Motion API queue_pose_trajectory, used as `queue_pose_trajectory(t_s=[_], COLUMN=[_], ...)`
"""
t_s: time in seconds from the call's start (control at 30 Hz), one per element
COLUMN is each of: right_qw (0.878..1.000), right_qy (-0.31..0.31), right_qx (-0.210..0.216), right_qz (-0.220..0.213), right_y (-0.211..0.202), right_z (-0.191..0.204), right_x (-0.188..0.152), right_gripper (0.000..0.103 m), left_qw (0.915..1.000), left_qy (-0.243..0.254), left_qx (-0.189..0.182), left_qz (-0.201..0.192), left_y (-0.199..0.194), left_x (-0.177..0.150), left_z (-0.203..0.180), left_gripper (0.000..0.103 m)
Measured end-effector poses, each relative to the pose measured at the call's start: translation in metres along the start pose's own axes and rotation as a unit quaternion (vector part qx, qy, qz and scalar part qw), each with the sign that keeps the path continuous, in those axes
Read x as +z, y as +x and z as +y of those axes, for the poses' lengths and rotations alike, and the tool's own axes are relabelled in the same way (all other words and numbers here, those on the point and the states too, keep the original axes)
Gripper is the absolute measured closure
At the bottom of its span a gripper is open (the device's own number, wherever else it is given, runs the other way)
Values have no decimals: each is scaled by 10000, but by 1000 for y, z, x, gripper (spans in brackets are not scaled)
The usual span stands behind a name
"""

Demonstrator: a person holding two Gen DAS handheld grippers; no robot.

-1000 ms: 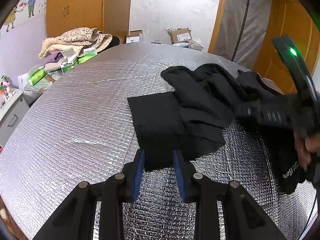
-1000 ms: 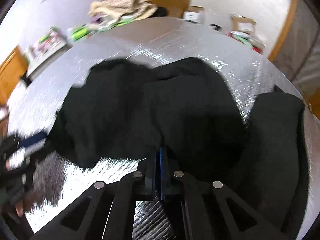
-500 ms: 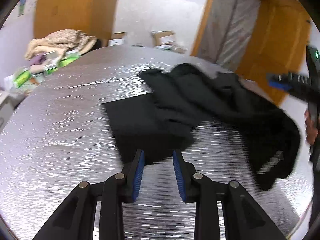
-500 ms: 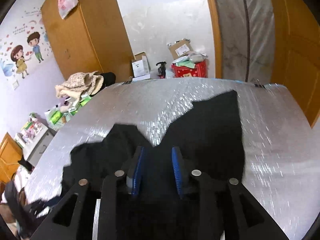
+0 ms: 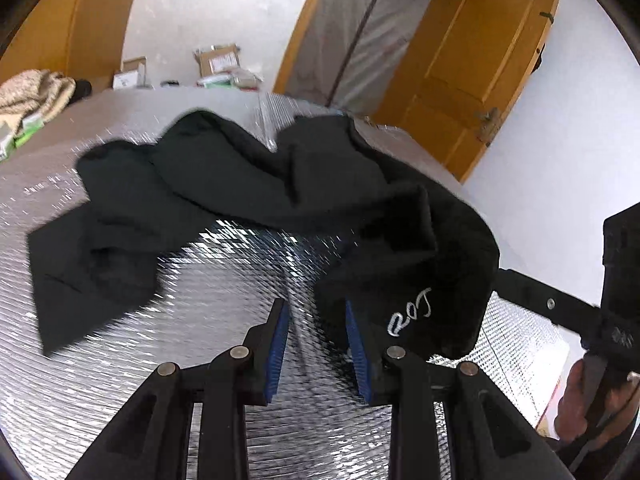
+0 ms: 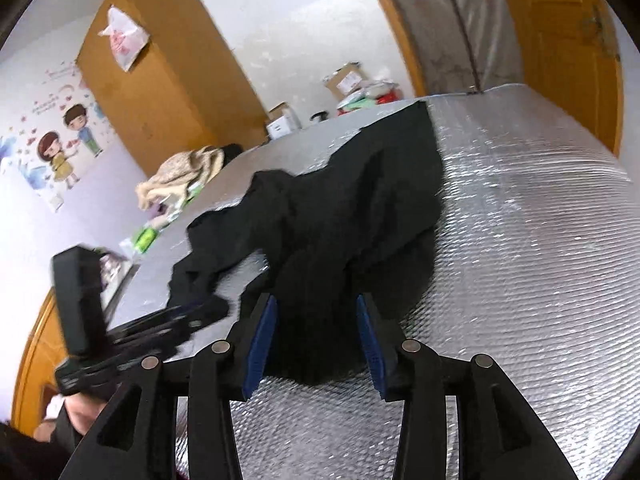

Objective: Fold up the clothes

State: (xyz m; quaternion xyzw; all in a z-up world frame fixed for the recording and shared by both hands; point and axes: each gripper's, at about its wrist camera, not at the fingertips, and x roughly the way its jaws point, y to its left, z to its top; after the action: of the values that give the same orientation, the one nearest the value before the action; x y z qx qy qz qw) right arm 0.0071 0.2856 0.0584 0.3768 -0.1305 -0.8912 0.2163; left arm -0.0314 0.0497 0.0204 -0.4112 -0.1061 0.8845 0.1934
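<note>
Since a second ago my right tool (image 6: 316,336) has let go of the black garment (image 5: 256,188): its blue pads were pinched shut on cloth then, now they stand wide with fabric lying loose between them, not gripped. My left tool (image 5: 314,340) has swung right, off the flat folded corner and over to the bunched end with the white script logo (image 5: 410,312). Its jaws are wide too, holding nothing; the right pad sits just against the hem of that bunched end, the left pad over bare foil.

The garment lies rumpled across the silver quilted bench (image 5: 120,380), one flat end at far left in the left view, the heaped end near the right edge. In the right view it runs from between my pads up toward the far side of the bench (image 6: 540,240).

The other tool shows in each view: at right edge in the left view (image 5: 560,308), at lower left, blurred, in the right view (image 6: 132,340).

Background: beige cloth pile (image 6: 184,176), cardboard boxes (image 5: 218,60), wooden door (image 5: 476,68).
</note>
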Motion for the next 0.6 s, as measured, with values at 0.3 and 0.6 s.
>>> queue_pose_trajectory(t_s=[0.3, 0.6], right_qw=[9999, 9995], right_qy=[-55, 31], right_qx=[90, 15], right_qz=[136, -321], right_y=[19, -12], right_z=[-7, -20], right_x=[-1, 3], right_gripper=[92, 97], left_qw=[9998, 9986], left_qy=[15, 266], left_qx=[64, 328], left_qz=[200, -311], left_y=[20, -3], left_x=[-9, -5], left_z=[-18, -25], left_gripper=[78, 99])
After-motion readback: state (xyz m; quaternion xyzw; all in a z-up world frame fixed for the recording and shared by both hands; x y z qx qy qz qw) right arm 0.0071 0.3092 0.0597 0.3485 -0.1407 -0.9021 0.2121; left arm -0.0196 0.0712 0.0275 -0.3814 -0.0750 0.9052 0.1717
